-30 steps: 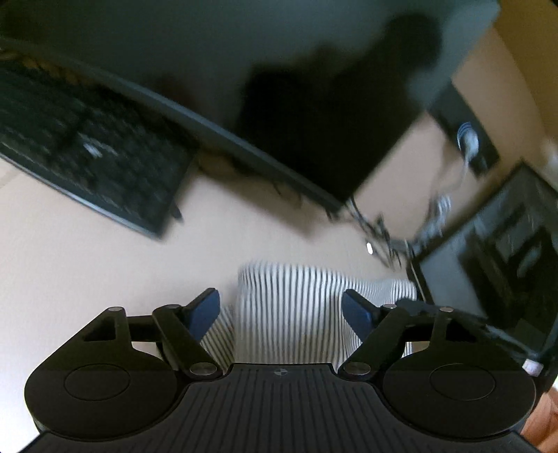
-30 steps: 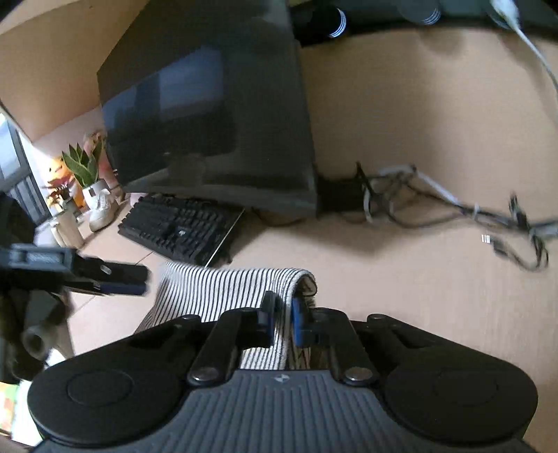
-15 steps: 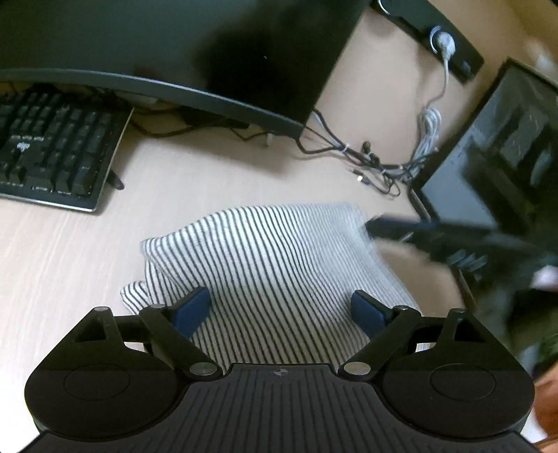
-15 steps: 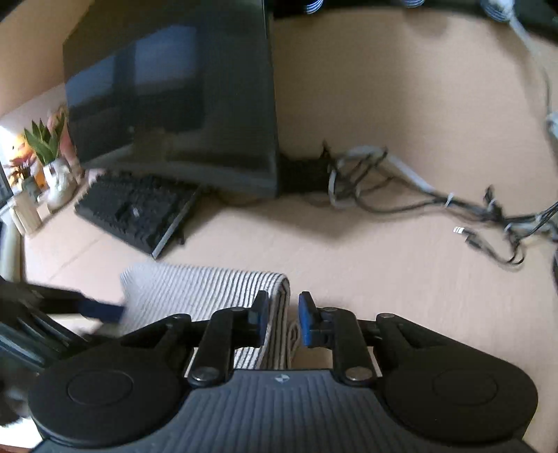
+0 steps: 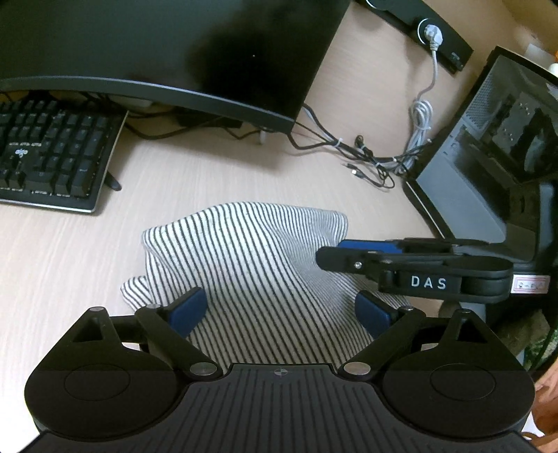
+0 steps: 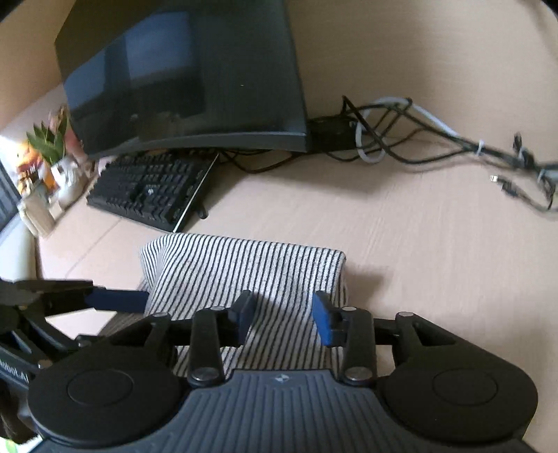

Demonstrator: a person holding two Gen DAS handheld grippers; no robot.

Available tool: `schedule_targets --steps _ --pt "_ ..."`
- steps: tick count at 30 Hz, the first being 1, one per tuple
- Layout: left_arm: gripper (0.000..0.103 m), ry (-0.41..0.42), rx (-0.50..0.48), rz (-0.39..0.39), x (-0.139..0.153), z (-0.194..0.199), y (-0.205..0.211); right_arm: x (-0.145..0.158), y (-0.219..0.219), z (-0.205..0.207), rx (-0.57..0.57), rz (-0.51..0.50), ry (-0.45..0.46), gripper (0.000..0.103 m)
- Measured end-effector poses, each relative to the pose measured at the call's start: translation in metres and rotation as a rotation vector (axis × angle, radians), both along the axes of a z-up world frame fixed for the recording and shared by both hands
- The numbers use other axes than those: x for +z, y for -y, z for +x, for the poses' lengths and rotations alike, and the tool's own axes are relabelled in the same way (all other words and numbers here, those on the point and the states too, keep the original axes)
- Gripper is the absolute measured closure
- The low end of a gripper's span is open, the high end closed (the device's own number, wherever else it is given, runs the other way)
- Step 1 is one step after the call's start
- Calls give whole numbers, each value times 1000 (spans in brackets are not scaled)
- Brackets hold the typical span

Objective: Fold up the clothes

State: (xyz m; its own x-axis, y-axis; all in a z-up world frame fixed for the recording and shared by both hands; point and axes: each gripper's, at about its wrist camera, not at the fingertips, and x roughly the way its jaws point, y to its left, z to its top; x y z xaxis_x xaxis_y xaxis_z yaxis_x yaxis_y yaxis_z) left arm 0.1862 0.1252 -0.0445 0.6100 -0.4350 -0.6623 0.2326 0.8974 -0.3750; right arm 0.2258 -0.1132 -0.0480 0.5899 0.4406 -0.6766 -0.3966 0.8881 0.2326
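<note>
A folded black-and-white striped garment (image 5: 251, 265) lies on the light wood desk (image 5: 62, 251); it also shows in the right wrist view (image 6: 251, 268). My left gripper (image 5: 280, 310) is open wide, its blue pads on either side above the garment's near part. My right gripper (image 6: 282, 319) is open over the garment's right near part, nothing between its pads. The right gripper also shows in the left wrist view (image 5: 352, 249), reaching in from the right above the cloth. The left gripper's finger shows in the right wrist view (image 6: 115, 300) at the garment's left edge.
A curved black monitor (image 5: 167, 48) stands behind, with a black keyboard (image 5: 52, 153) to its left. Tangled cables (image 5: 369, 156) lie at the back right. A computer case (image 5: 488, 146) stands on the right. A power strip (image 5: 429, 31) lies far back. A plant (image 6: 48, 146) stands far left.
My right gripper opened and let go of the garment's edge. The cloth now lies lower and flatter on the desk. My left gripper stayed open and drew back a little above it.
</note>
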Motion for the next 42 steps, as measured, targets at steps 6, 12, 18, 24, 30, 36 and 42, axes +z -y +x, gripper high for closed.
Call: schedule_targets --steps 6,12,18,24,30,36,42 --pt "9 82 -85 -96 26 -9 -20 25 15 -34 -8 -22 95 47" --pt "9 139 -206 -106 43 10 -4 36 27 -70 90 10 92 46" --pt "11 18 -155 -42 9 47 8 2 -6 -71 142 -49 -26 39" --pt "12 3 -150 -54 6 52 1 10 -6 -61 85 -7 -65 37" --pt "14 43 -123 -105 18 50 -10 23 16 -62 20 157 -167 24" --pt "10 67 -121 20 27 68 -8 -5 42 -48 -41 442 -536 11" --pt "5 -49 -228 116 -4 83 5 -48 35 -34 -155 603 -735 12"
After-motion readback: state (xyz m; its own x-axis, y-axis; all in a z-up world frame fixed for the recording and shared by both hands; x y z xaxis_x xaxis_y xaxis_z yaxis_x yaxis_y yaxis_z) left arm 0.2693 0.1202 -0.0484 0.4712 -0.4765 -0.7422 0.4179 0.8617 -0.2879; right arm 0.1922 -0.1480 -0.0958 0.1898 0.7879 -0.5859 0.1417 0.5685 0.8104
